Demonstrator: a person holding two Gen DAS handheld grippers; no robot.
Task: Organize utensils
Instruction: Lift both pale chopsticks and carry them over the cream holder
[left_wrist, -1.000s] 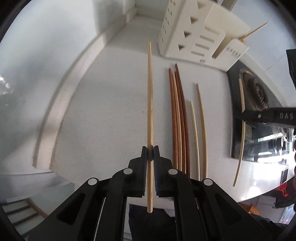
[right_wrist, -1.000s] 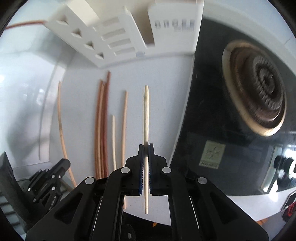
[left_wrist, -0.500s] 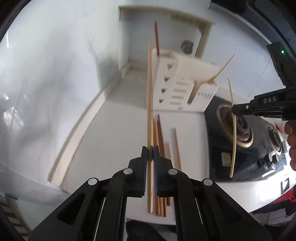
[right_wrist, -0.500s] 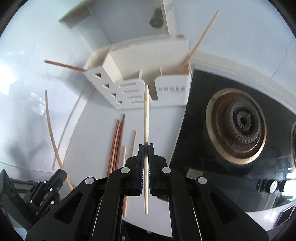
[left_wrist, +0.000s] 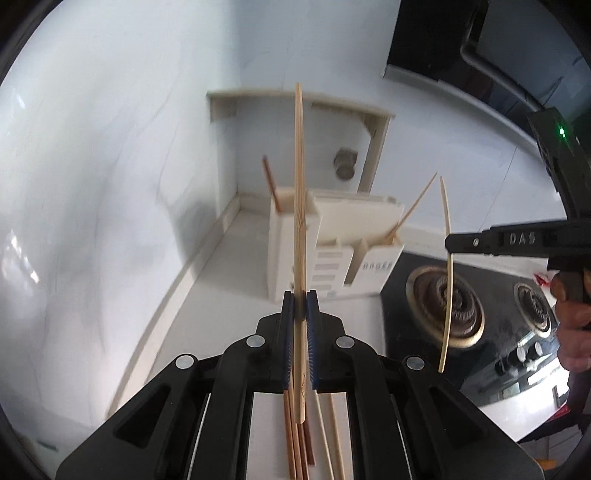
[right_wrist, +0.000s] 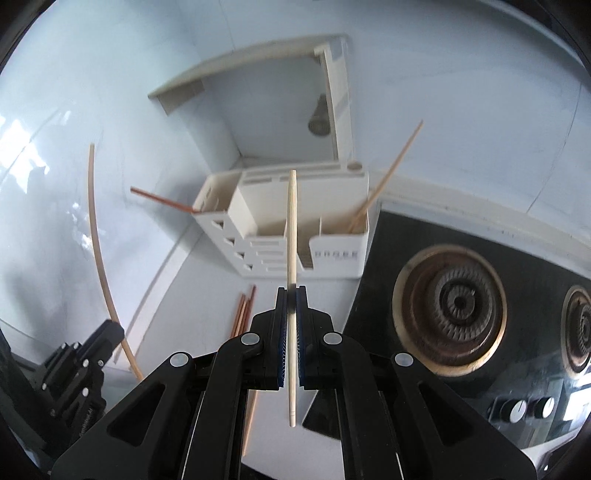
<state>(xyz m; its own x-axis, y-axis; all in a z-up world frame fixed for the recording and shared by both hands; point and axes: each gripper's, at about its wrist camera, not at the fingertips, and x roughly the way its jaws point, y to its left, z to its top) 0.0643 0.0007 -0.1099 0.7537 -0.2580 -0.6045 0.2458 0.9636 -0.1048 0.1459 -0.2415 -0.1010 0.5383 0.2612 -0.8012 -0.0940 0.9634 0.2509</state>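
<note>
Left claw (left_wrist: 300, 314) clamped on a tan chopstick (left_wrist: 299, 206), right claw (right_wrist: 291, 295) clamped on a pale chopstick (right_wrist: 291, 229), both lifted off the bench (left_wrist: 221, 295). We should tip each stick tip-down over an open slot of the holder (right_wrist: 332, 254); loose chopsticks (right_wrist: 242, 310) lie below, clear air lies above, wall close behind

The loose chopsticks (left_wrist: 299, 448) on the counter run off the left wrist view's bottom edge. Small lettering on the utensil holder (right_wrist: 334, 254) is too blurred to read
</note>
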